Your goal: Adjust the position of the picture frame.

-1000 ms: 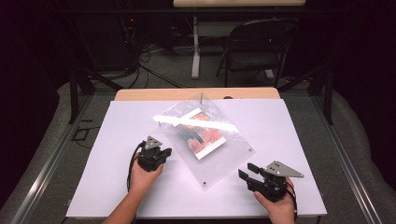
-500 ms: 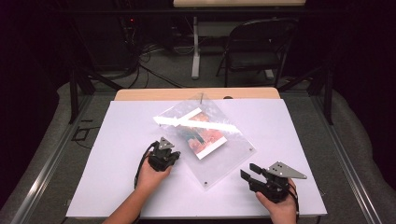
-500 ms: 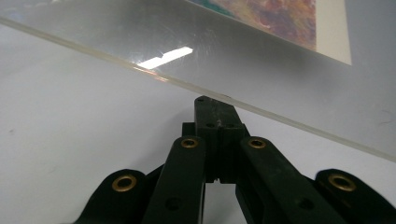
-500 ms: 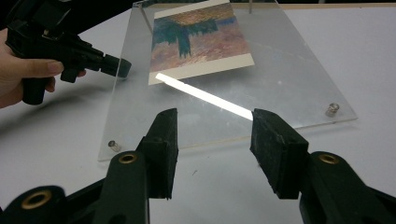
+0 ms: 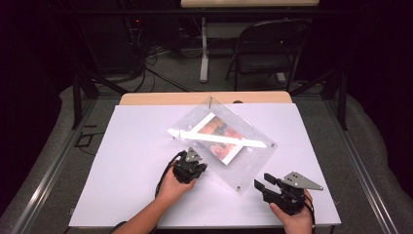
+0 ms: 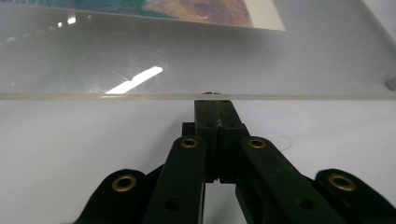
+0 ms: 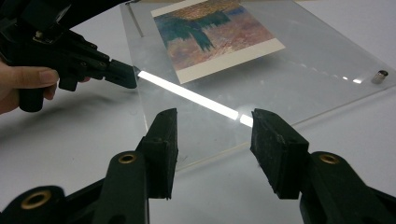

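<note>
Seemingly the work is only at its start: in the high view one clear acrylic frame (image 5: 229,146) with one picture (image 5: 221,136) inside lies flat and skewed on the white table (image 5: 136,146), not lifted yet. The left gripper (image 5: 194,161) is at its near-left edge, and the right gripper (image 5: 260,184) waits just beside its near corner. In the left gripper view the two jaws are pressed together, the tip touching the frame edge, holding nothing. In the right gripper view the jaws stand wide apart and empty, aimed at the frame; one metal standoff (image 7: 379,76) shows at a corner. Grasping and raising the frame is left.
</note>
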A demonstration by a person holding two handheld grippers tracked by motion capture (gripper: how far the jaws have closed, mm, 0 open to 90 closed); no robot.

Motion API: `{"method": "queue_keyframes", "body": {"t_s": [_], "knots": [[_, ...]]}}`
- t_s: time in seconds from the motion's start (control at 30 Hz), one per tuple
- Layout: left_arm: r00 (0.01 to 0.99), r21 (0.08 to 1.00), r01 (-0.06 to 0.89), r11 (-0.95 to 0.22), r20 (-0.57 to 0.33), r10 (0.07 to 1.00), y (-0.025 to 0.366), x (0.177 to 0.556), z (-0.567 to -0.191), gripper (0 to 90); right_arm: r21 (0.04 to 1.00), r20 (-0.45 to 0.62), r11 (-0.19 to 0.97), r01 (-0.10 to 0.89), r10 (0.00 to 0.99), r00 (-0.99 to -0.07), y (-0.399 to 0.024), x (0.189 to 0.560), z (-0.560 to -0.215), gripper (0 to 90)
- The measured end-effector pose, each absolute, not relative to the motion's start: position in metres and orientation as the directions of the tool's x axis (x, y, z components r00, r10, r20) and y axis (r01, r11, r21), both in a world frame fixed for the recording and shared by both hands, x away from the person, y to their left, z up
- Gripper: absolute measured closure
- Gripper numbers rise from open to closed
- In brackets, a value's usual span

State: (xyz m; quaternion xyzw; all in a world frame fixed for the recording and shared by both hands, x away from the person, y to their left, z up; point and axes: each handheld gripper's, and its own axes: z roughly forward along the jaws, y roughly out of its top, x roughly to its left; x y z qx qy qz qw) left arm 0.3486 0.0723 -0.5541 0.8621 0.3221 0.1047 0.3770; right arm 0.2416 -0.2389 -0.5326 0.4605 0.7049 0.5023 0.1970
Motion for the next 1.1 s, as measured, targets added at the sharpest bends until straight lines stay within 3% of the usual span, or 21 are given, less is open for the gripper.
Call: {"method": "queue_keyframes", "body": {"t_s": [0.27,0.47,0.67,0.8,0.97,1.1], "knots": [[0.807,0.73,0.452,-0.512,-0.091,0.583,0.057,0.346,-0.553,90.0,0.885,0.19,0.06,0.462,0.859,-0.475,-0.244,0.237,-0.533,51.0],[0.806,0.745,0.454,-0.488,-0.11,0.582,0.067,0.345,-0.549,89.3,0.884,0.185,0.061,0.463,0.864,-0.468,-0.246,0.236,-0.534,51.0],[0.752,0.777,0.482,-0.405,-0.13,0.646,0.103,0.347,-0.541,77.7,0.883,0.2,0.055,0.466,0.855,-0.479,-0.246,0.239,-0.534,50.5],[0.667,0.802,0.501,-0.325,-0.119,0.736,0.137,0.357,-0.541,69.9,0.887,0.209,0.048,0.459,0.845,-0.493,-0.243,0.244,-0.534,50.3],[0.593,0.813,0.497,-0.303,-0.064,0.802,0.16,0.372,-0.547,65.7,0.887,0.218,0.048,0.459,0.833,-0.508,-0.238,0.249,-0.534,50.2],[0.536,0.815,0.519,-0.258,-0.075,0.841,0.171,0.389,-0.55,65.1,0.886,0.216,0.054,0.46,0.83,-0.514,-0.237,0.251,-0.534,50.2]]}}
